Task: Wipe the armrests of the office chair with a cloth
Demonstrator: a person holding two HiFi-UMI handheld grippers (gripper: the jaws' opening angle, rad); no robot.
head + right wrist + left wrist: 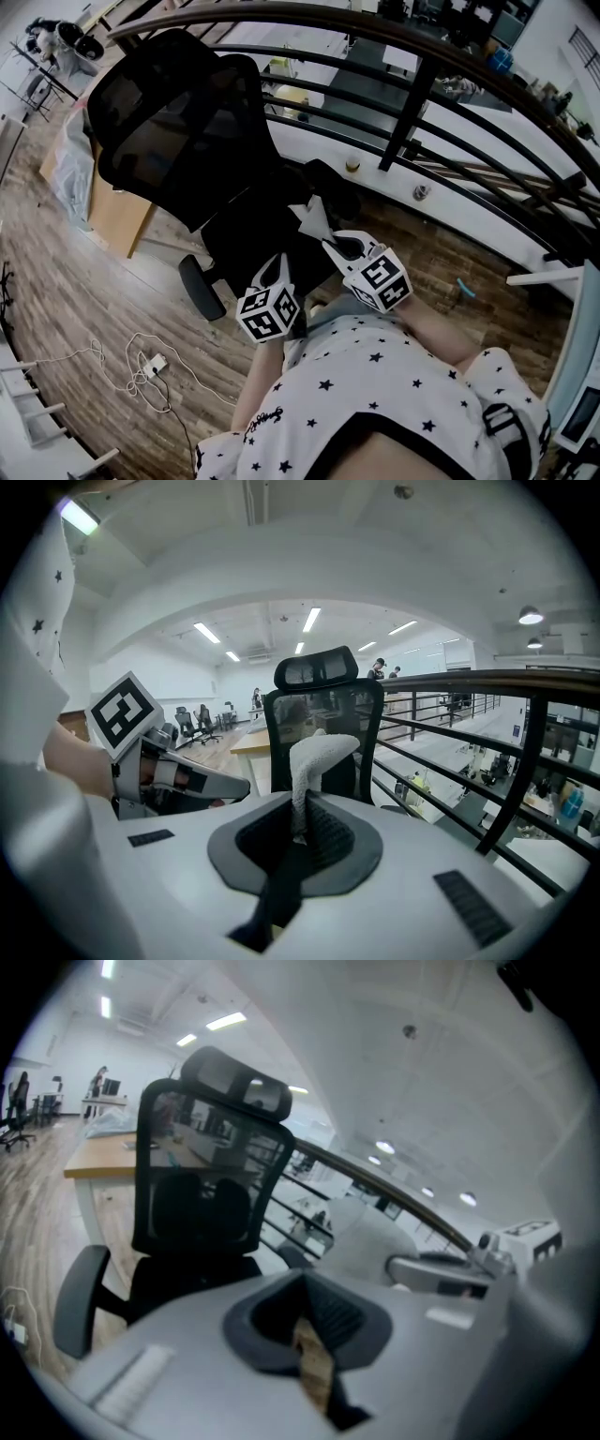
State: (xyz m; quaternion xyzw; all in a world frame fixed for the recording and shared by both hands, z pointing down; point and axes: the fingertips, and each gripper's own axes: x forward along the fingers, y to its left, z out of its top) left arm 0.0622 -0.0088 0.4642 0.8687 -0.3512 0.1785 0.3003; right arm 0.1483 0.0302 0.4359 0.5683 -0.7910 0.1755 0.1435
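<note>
Beside a curved black railing [427, 70] on an office mezzanine, a person in a star-print shirt [375, 375] faces a black office chair [173, 122], its backrest rising toward the head view's upper left. The right gripper [300, 829] clamps a white cloth [314, 761] over the seat. The cloth stands lengthwise out of the jaws, pointing at the backrest, its free end drooping right. Just beside it, the left gripper [305, 1316] has its jaws pressed together on nothing. One armrest [202, 286] juts out near that gripper. A white cable [141, 366] trails across the wood-plank floor [75, 300], and a wooden desk [117, 211] stands behind the chair.
</note>
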